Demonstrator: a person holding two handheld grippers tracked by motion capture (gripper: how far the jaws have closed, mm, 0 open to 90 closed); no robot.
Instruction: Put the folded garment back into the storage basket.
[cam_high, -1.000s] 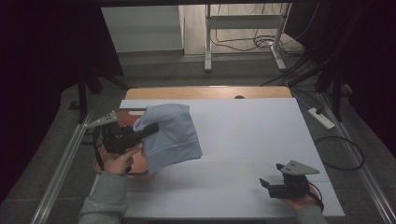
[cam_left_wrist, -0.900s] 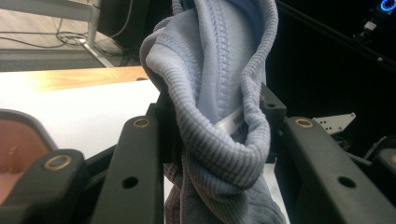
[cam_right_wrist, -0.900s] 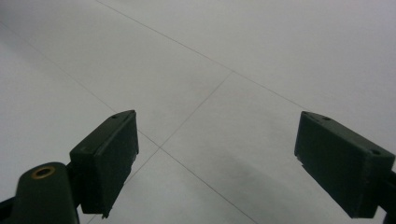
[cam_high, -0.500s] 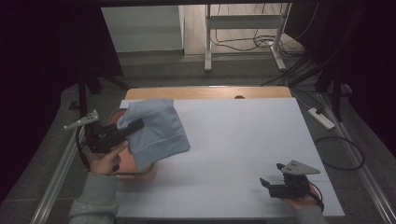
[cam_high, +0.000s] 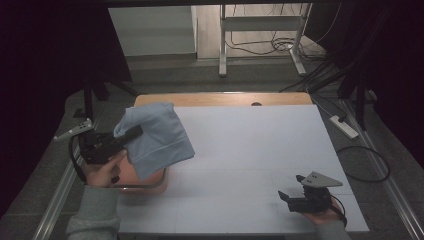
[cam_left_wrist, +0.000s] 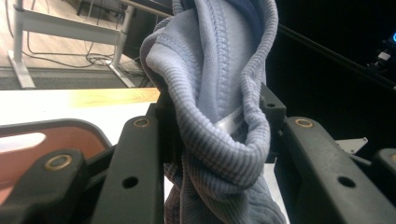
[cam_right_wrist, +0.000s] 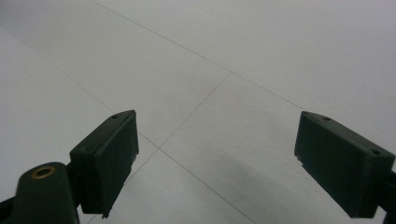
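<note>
Left tool (cam_high: 134, 134): jaws clamped on a bunched fold of the light blue garment (cam_high: 157, 137). In the left gripper view the ribbed hem of the cloth (cam_left_wrist: 219, 116) is gathered between the two black jaws, with a small white label tucked inside the fold. The garment hangs off the tool, lifted clear of the counter (cam_high: 260, 150), over the counter's left edge. It drapes above a reddish-brown tray (cam_high: 145, 181) that sits at the near-left part of the counter; the lower edge of the cloth overlaps the tray in the high view, and whether it touches the tray cannot be told.

Right tool (cam_high: 289, 196): at the near-right corner of the counter, low over the white surface, well apart from the garment. In the right gripper view its jaws (cam_right_wrist: 219, 158) stand wide apart with nothing between them, bare white counter with thin seam lines beneath.
</note>
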